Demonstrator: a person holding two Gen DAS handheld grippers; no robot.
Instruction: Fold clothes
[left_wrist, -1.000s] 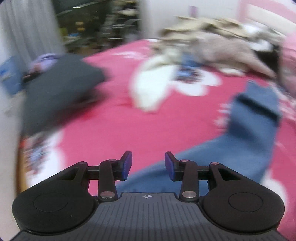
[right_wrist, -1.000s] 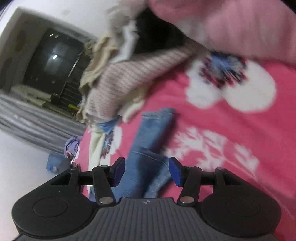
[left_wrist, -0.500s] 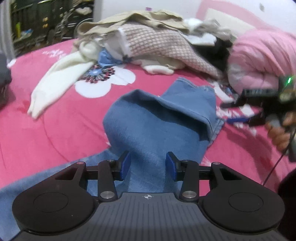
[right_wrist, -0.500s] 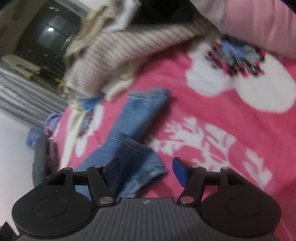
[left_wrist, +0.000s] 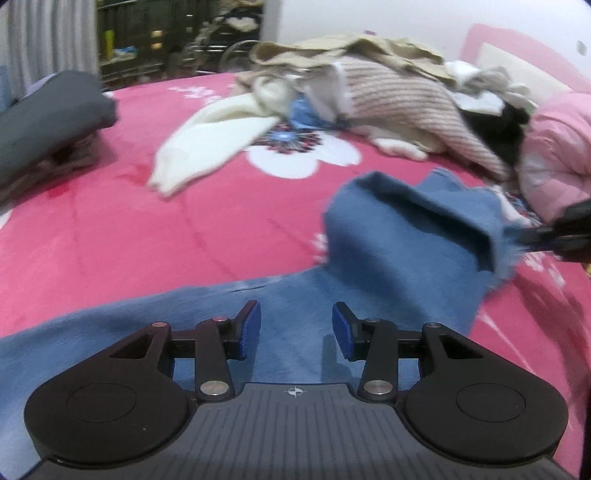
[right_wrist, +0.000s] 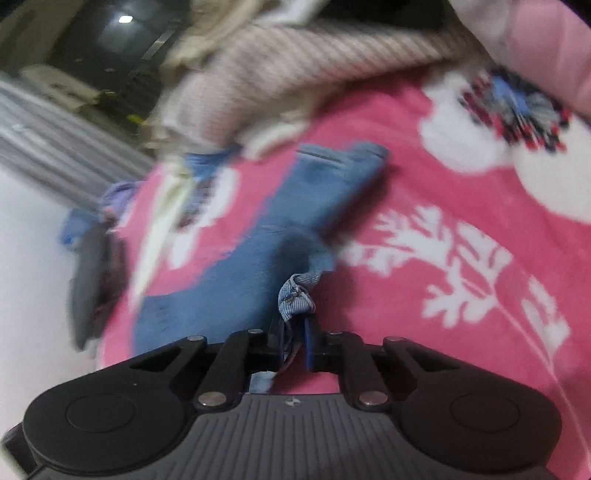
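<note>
The jeans (left_wrist: 399, 258) are spread across the pink floral bedspread (left_wrist: 166, 229), one leg end doubled over near the unsorted clothes pile (left_wrist: 369, 85). The right gripper (right_wrist: 295, 332) has just been closing; its jaws are now clamped on a frayed hem corner, probably so that edge can be carried over for a fold. The left gripper (left_wrist: 295, 328) is held just above the denim with jaws apart and nothing gripped, likely positioned to take a second corner. A folded dark garment (left_wrist: 48, 114) is set aside at the bed's far left.
</note>
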